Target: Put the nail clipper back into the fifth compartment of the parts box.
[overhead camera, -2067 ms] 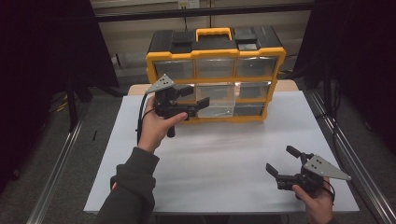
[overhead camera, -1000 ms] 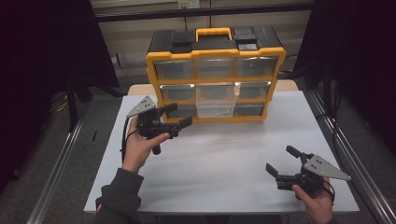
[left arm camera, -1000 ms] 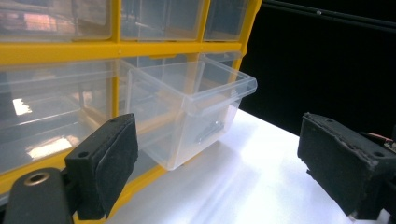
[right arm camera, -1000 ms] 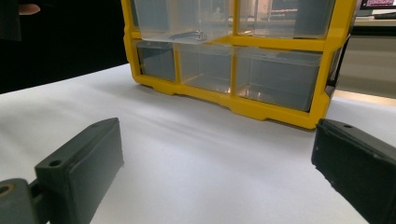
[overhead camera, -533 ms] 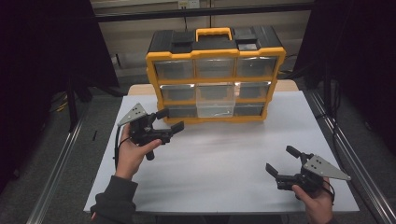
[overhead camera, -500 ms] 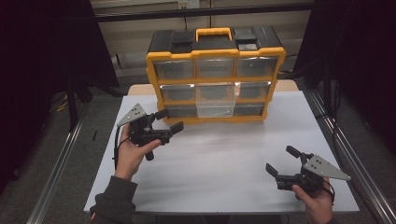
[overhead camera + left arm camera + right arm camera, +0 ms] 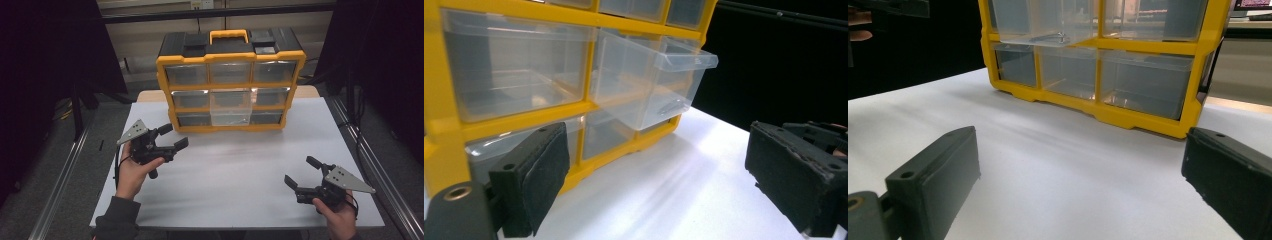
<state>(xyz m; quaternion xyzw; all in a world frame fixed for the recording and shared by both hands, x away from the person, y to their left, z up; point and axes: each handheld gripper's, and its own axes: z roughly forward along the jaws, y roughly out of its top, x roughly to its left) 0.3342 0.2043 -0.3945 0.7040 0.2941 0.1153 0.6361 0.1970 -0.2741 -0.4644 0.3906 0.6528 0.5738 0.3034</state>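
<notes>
A yellow and black drawer cabinet [image 7: 231, 80] stands at the back of the white table [image 7: 235, 170]. The centre drawer [image 7: 230, 107] of its middle row is clear and pulled partway out. The same drawer [image 7: 656, 82] juts forward in the left gripper view, with a small metal piece on its floor. My left gripper [image 7: 174, 135] is held open above the table's left side, apart from the cabinet, with nothing between its pads [image 7: 541, 175]. My right gripper [image 7: 301, 171] rests open near the front right, empty, and points at the cabinet [image 7: 1098, 65].
Metal rails [image 7: 62, 185] run along both sides of the table. Dark curtains hang to the left and right. White table surface lies between the two grippers and the cabinet's front.
My left gripper has drawn back from the cabinet's middle drawer, moving left and toward the person, still open. The right gripper has stayed put.
</notes>
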